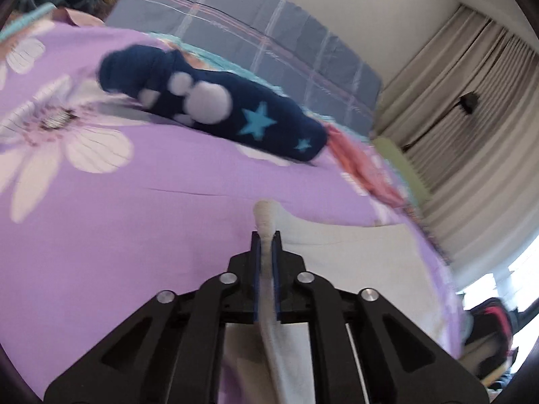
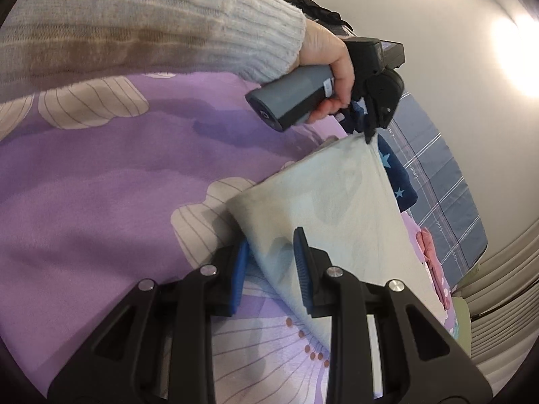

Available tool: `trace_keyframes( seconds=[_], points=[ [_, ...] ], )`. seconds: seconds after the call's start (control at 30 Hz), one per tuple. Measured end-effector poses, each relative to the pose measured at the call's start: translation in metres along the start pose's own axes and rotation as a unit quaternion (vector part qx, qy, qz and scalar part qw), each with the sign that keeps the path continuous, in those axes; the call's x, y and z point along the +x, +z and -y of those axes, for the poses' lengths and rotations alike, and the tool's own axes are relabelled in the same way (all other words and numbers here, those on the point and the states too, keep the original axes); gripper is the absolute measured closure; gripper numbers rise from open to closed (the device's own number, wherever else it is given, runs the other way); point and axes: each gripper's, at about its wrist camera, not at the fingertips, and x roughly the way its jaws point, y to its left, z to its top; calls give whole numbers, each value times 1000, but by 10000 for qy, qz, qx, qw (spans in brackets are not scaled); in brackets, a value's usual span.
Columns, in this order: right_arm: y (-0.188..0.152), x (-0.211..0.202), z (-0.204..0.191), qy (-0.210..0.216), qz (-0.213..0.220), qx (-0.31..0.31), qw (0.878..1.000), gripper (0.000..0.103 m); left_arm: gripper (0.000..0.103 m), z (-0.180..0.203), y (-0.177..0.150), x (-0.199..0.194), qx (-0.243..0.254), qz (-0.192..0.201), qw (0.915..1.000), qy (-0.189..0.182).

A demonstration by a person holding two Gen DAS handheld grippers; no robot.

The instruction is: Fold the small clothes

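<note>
A pale grey-white small garment of soft knit cloth (image 2: 340,202) is held up above the bed covered with a lilac sheet printed with large white flowers (image 2: 84,208), and it is stretched between the two tools. The left gripper (image 1: 266,235) is clenched on one corner of this cloth: in the left wrist view a thin fold is seen pinched between the blue pads, and the rest of the cloth hangs down and to the right of the jaws. In the right wrist view the same gripper is seen at the far upper corner, held by the person's left hand (image 2: 331,64). The right gripper (image 2: 269,245) has its jaws parted, with the near lower edge of the garment passing between the two blue pads; whether a pad touches the cloth cannot be told. The long axis of the garment runs from the right jaws up and away toward the left jaws, so the free edge lies nearest to the right gripper. It is judged that the coming move depends on this edge staying between the parted pads. A folded dark navy garment with white dots and light blue stars (image 1: 215,107) lies further on the bed, well apart.
</note>
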Motion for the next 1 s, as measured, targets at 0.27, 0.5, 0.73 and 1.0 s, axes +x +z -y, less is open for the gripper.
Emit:
trace_keyframes(
  seconds=[0.27,0.5,0.73,1.0],
  points=[
    [-2,1,1,4,19,18,10000,76,46,-27,-20,-28,-466,-115,9988,-36],
    [-1,-1,-2,-113,-18,-53,9999,76,40,-12,-62,-28,-481,-791,9923,-818],
    [7,1,-6,-243,-349,-27,9991,76,40,8,-71,-13,-211,-923,9893,-1110],
    [27,29,2,-334,-536,188,9978,99,92,-16,-52,16,-914,-839,9860,-1111]
  ],
)
